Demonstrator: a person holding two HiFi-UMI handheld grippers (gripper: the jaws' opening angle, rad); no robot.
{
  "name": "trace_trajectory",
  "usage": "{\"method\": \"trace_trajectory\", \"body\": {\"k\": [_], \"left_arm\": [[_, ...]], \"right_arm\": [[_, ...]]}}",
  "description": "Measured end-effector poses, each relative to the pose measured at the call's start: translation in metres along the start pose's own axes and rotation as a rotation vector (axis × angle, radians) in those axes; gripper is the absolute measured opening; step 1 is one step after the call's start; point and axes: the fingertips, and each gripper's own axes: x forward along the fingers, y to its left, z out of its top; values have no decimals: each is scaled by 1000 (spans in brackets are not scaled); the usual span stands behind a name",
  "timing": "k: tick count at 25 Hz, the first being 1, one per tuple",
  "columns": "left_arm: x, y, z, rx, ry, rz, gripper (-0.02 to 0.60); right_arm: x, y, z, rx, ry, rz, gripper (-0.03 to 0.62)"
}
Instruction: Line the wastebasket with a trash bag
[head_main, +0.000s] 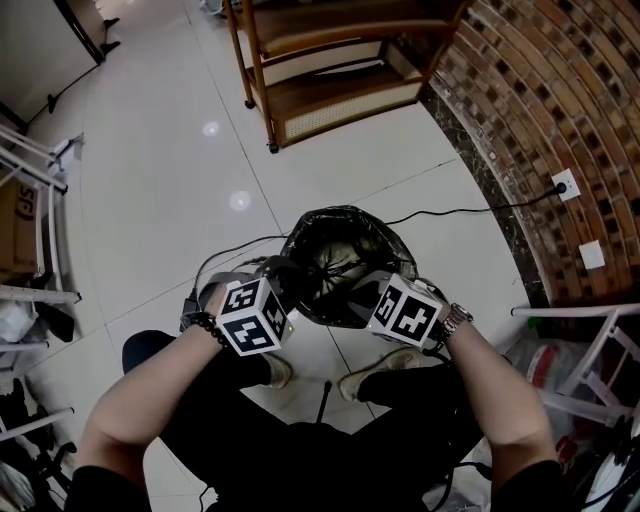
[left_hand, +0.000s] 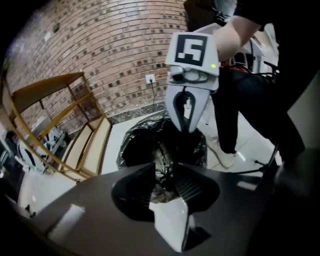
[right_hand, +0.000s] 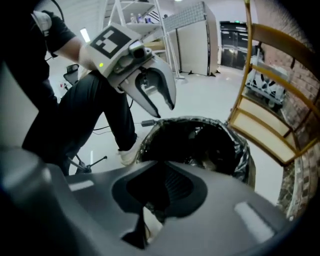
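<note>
The left hand-held gripper (head_main: 288, 285) sat at the near-left rim of the wastebasket and pointed steeply down toward its mouth. The jaws were part-closed, and a crinkled strand of black film in the gap ran from them toward the basket. I judged this a grip on the bag's edge, not an empty gripper.

The round wastebasket (head_main: 398, 252) stood upright on the white tiled floor (head_main: 180, 200), just ahead of the person's feet, mouth up and long axis vertical. The glossy black plastic trash bag (head_main: 335, 262) hung inside it, with film draped over the far and side rim. The near arc looked bunched and not yet seated.

The right hand-held gripper (head_main: 372, 298) sat at the near-right rim of the wastebasket, also angled steeply down, with its jaws brought together. I could not tell whether thin film was pinched at the tips.

The near arc of the rim lay between and just beyond both sets of tips, neither hand clearly nearer. Both forearms converged on the wastebasket from the person's side. The likely next move was to spread the film outward and down over that arc.
</note>
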Motion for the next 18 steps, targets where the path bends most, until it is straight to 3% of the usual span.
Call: {"method": "trace_trajectory", "body": {"k": [5, 8, 13, 18], "left_arm": [[-15, 55, -9, -197, -50, 137, 91], [-22, 72, -11, -269, -80, 178, 83], [-12, 73, -15, -244, -62, 181, 83], [-12, 72, -14, -233, -73, 175, 83]], "right_arm": [[6, -33, 1, 111, 11, -86, 26], [24, -50, 3, 181, 44, -94, 25], [70, -62, -15, 312, 178, -55, 23], [108, -59, -55, 298, 388, -46, 23]]}}
